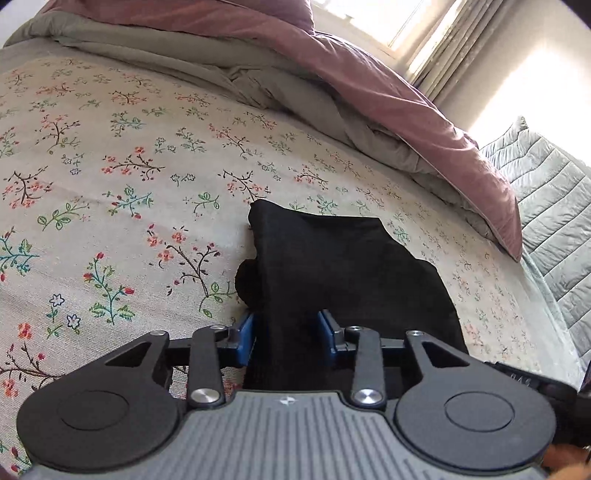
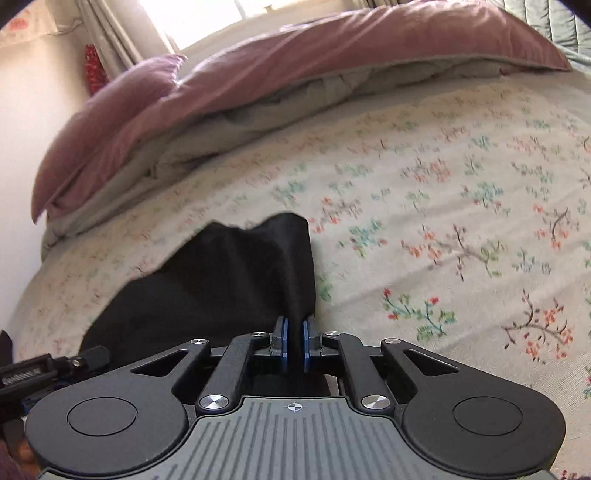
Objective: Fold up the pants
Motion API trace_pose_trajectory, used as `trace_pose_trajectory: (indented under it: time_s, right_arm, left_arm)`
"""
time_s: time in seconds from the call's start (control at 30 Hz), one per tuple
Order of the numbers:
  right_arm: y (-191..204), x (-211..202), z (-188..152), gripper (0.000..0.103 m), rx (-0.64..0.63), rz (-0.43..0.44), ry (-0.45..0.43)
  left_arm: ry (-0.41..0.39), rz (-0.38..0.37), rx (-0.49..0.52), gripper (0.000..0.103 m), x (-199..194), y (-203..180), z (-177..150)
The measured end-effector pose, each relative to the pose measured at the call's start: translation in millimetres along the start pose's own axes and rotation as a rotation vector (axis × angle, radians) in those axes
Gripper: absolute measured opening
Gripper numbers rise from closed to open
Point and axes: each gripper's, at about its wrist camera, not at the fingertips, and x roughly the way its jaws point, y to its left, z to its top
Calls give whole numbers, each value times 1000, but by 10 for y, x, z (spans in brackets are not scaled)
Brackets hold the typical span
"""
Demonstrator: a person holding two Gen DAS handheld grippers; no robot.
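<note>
Left wrist view: one pair of black pants (image 1: 343,266) lies on a floral bedspread (image 1: 110,177), one pink duvet (image 1: 388,92) bunched at the far side by a bright window (image 1: 369,22). Left gripper (image 1: 286,332) has cloth between its half-spread jaws; grip unclear.

Right wrist view: right gripper (image 2: 294,341) pinches a fold of the pants, which spread left.

The pants (image 1: 343,266) were plain black, lying on a cream bedsheet (image 1: 129,177) printed with little red, teal and blue flower sprigs. The duvet (image 2: 295,55) was dusty pink with a grey-green underside, and both grippers had blue pads (image 2: 283,341).
</note>
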Motion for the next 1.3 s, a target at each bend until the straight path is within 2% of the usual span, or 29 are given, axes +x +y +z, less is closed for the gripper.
trace_pose_trajectory:
  time_s: [0.1,0.27,0.3,0.37,0.43,0.53,0.67,0.83,0.93,1.07,1.3]
  right_arm:
    - [-5,-23,-37,11,-17,-6,7]
    - [-66,-115,-78,12,32,-12,16]
    - [-79,-122,-86,16,33,-13,13]
    - [-90,-148,-89,18,32,-18,3]
    - [-84,-182,-85,24,21,-36,5]
    - [-23,-320,-71,26,-23,-56,-15]
    - [117,-615,-95,39,-106,-84,-87]
    - [186,-904,-120,39,-69,-31,-121]
    - [282,-1038,-175,39,-96,-37,-138]
    - [368,-1117,-199,39,-116,2,-142]
    - [550,-1230,-286,41,-146,14,-152]
  left_arm:
    - [-20,10,-10,53,-78,12,9]
    - [-9,21,-5,55,-94,-24,-24]
    - [-10,24,-1,55,-103,-39,-28]
    - [-13,35,16,55,-125,-76,-26]
    - [-23,61,51,55,-175,-142,-15]
    - [-62,138,112,60,-323,-283,17]
    - [-121,204,186,61,-529,-483,0]
    - [-128,254,231,63,-669,-686,-116]
    - [-129,265,251,65,-734,-758,-159]
    - [-137,309,266,69,-846,-840,-179]
    - [-135,314,244,72,-1018,-902,-204]
